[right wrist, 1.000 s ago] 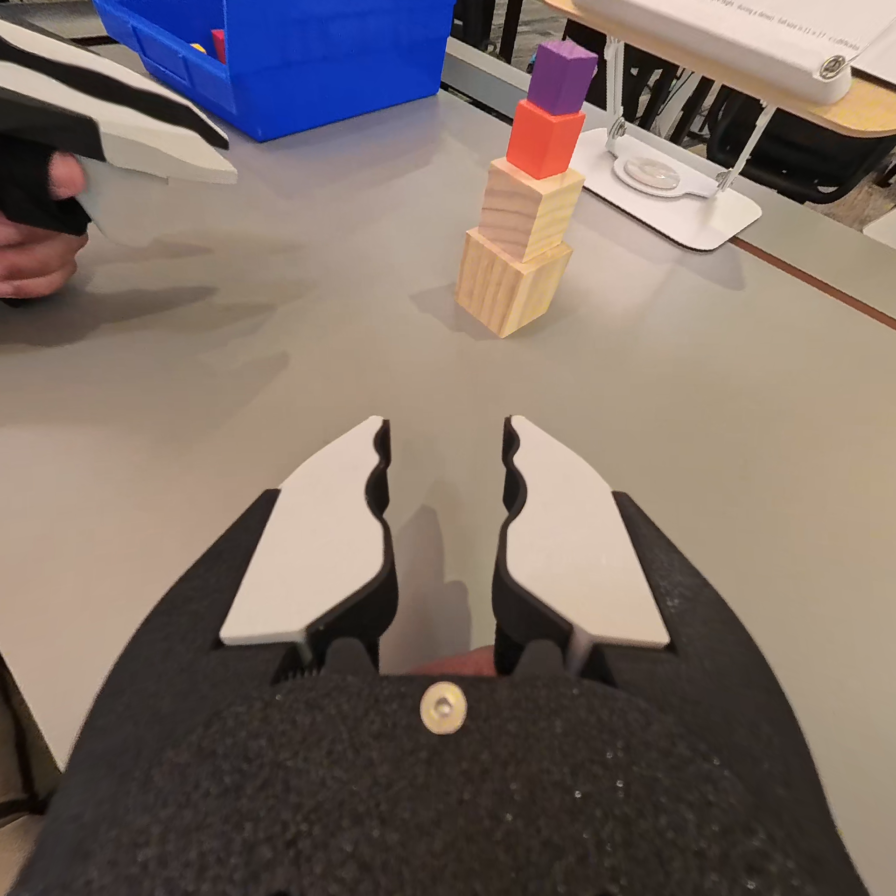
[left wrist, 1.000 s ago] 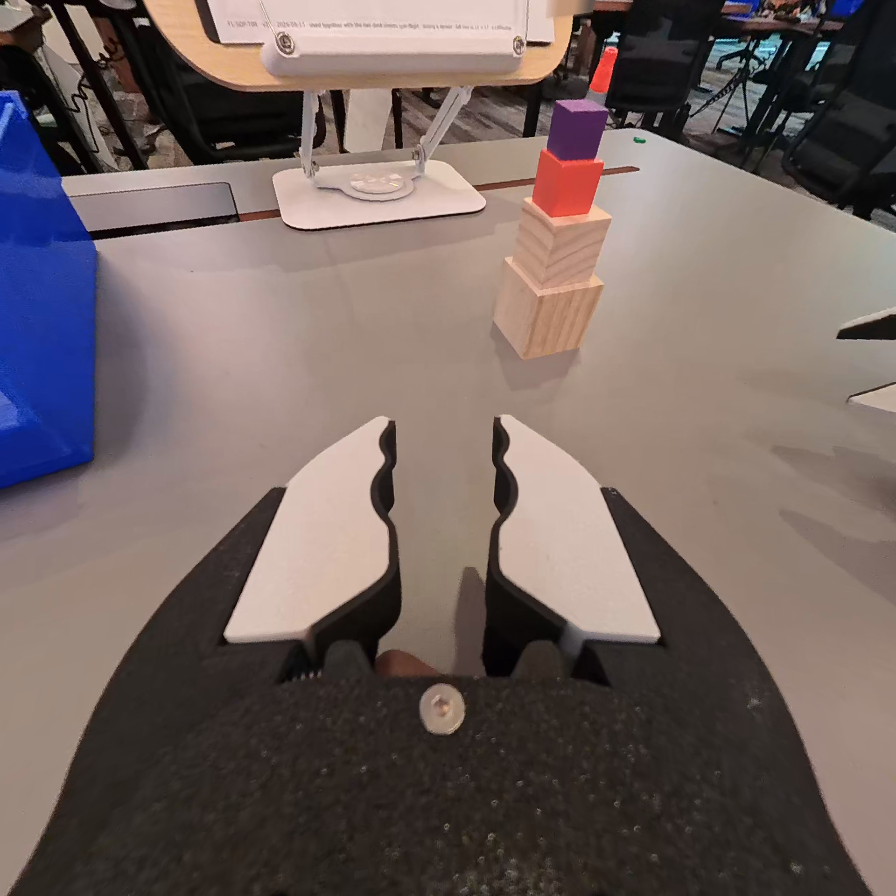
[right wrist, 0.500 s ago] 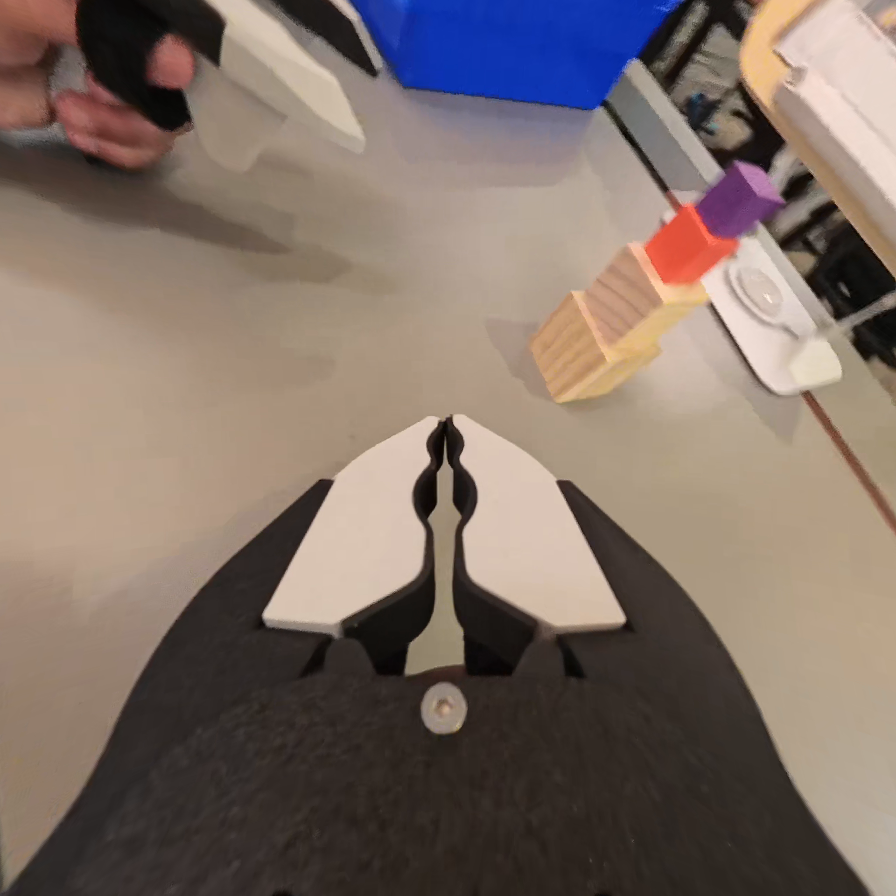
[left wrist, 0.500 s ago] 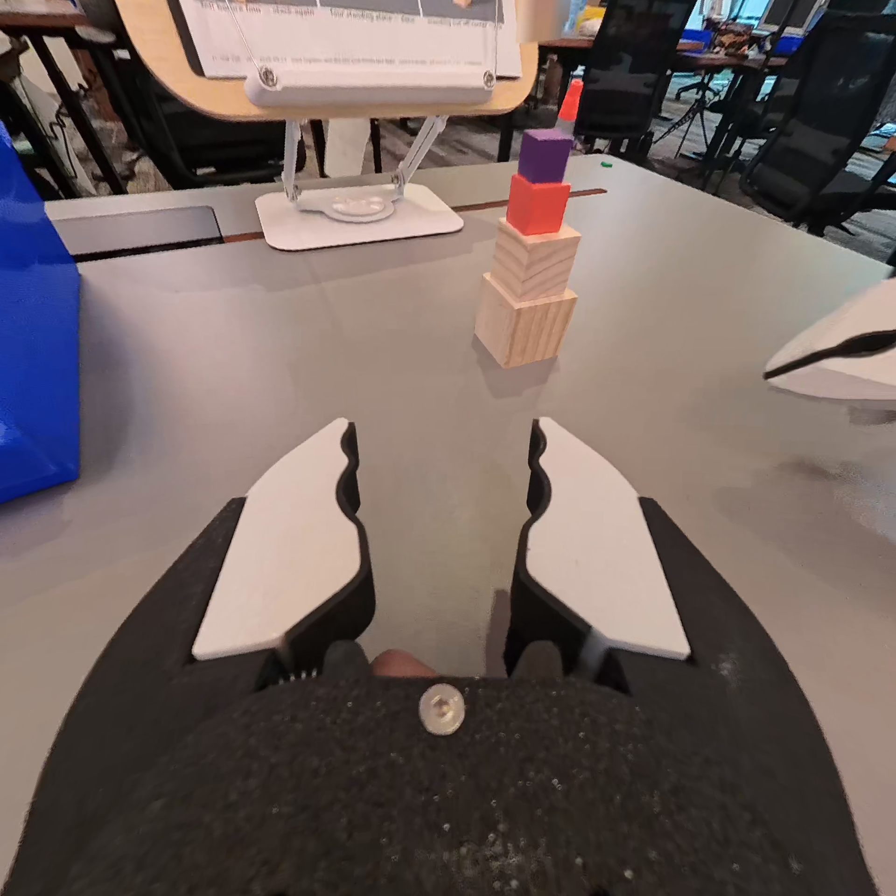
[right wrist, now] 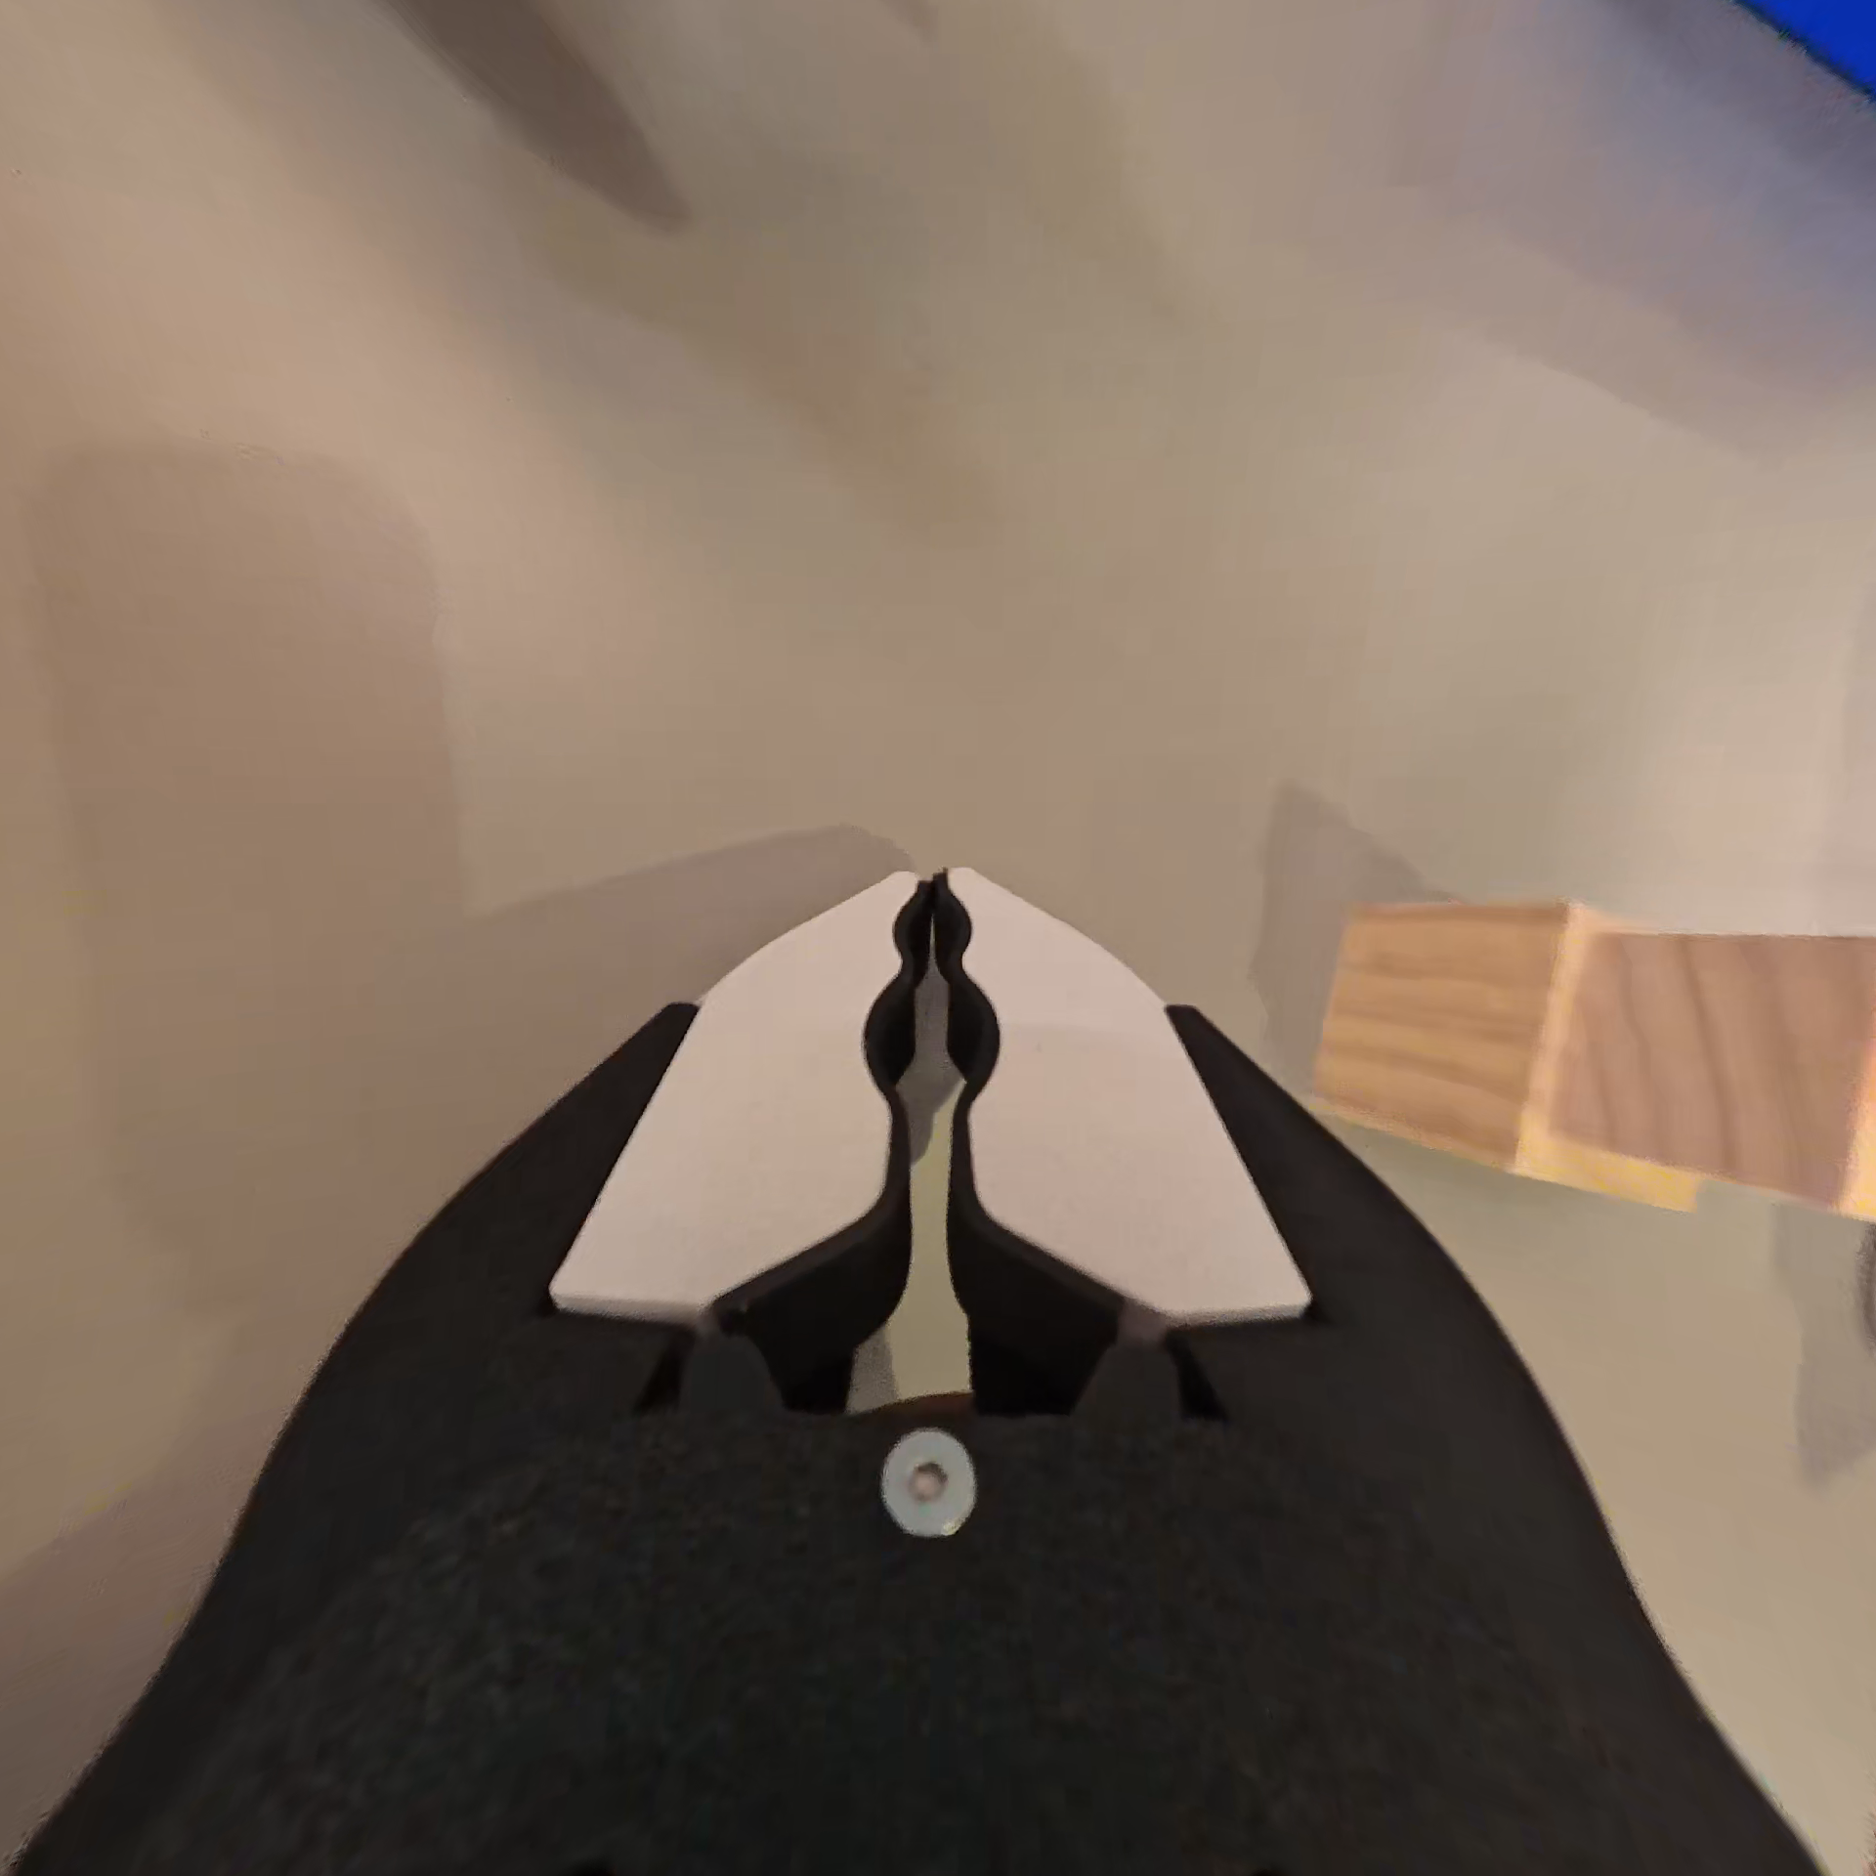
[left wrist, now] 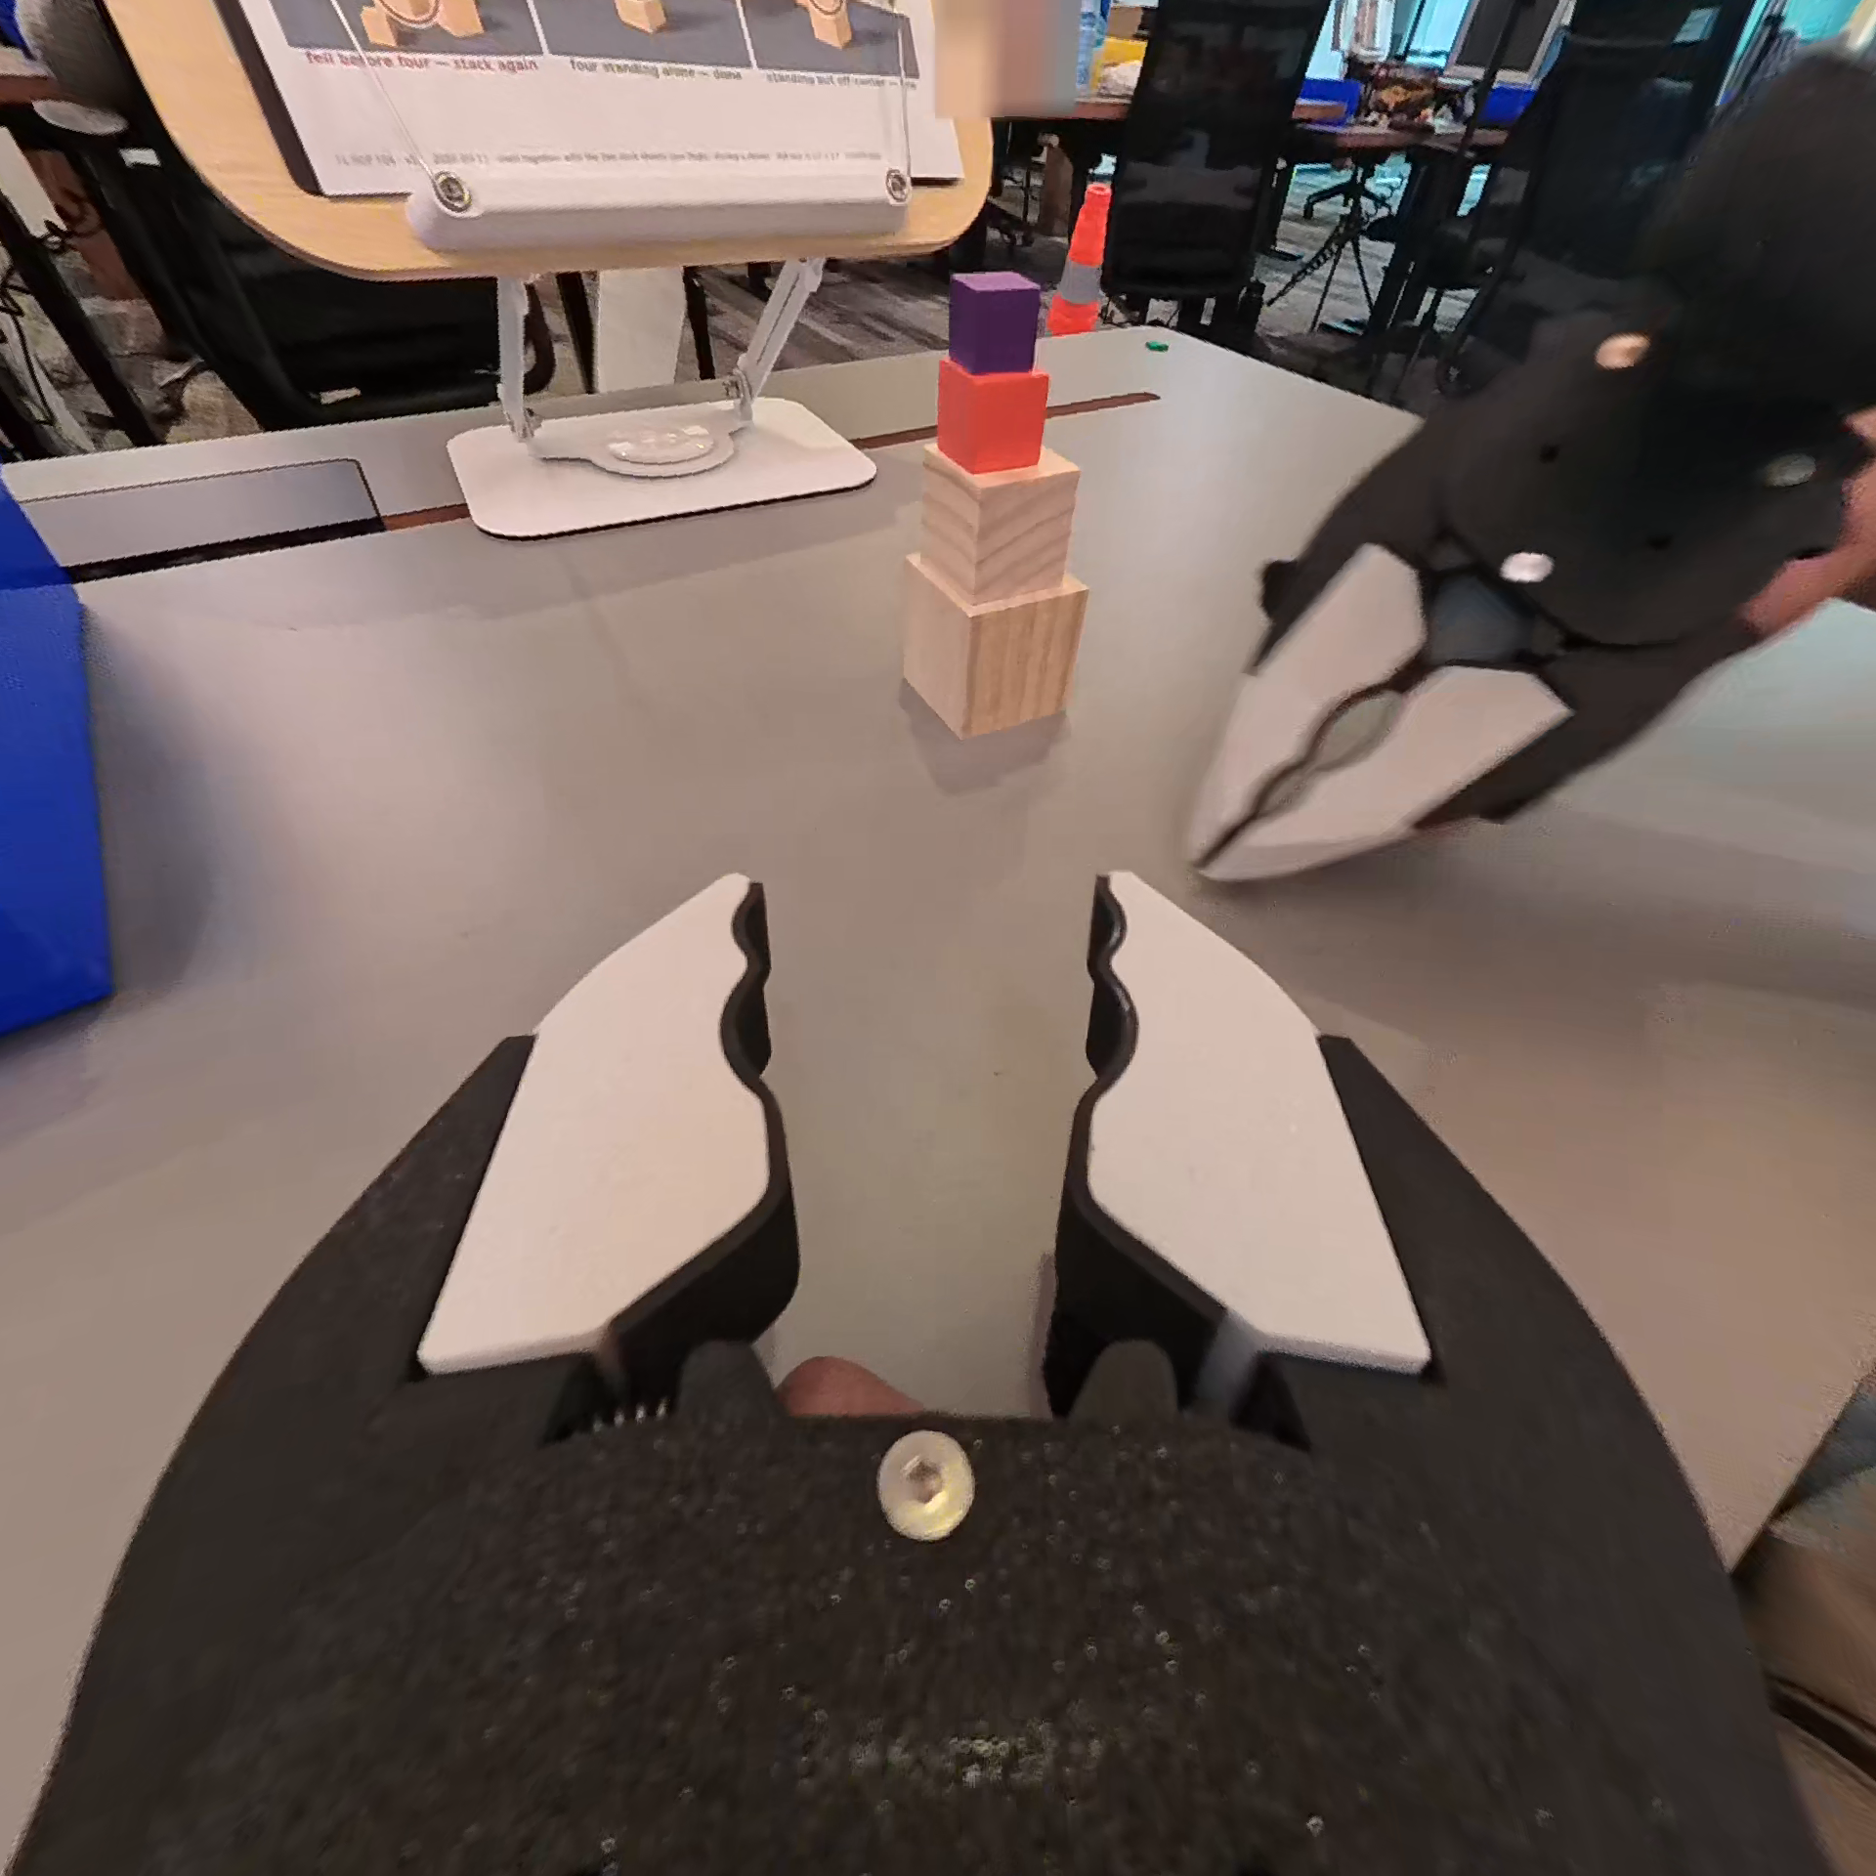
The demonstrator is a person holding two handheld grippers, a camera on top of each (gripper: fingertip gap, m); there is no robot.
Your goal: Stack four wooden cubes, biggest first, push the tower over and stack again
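A tower of cubes stands upright on the grey table (left wrist: 508, 812): a big plain wooden cube (left wrist: 995, 650) at the bottom, a smaller wooden cube (left wrist: 1000, 523), a red cube (left wrist: 992, 416) and a purple cube (left wrist: 995, 323) on top. My left gripper (left wrist: 929, 903) is open and empty, well in front of the tower. My right gripper (left wrist: 1213, 858) is shut and empty, rolled on its side, its tip low over the table to the right of the tower's base. In the right wrist view my right gripper (right wrist: 939, 878) is shut, and the wooden cubes (right wrist: 1472, 1046) lie blurred at the right edge.
A blue bin (left wrist: 41, 802) stands at the table's left edge. A white stand (left wrist: 660, 457) holding a board with a printed sheet is behind the tower. Office chairs and an orange cone (left wrist: 1081, 264) are beyond the table's far edge.
My right gripper has shut, rolled sideways and swung in low toward the tower's right side. My left gripper has opened wider and drawn back a little. The tower has not moved.
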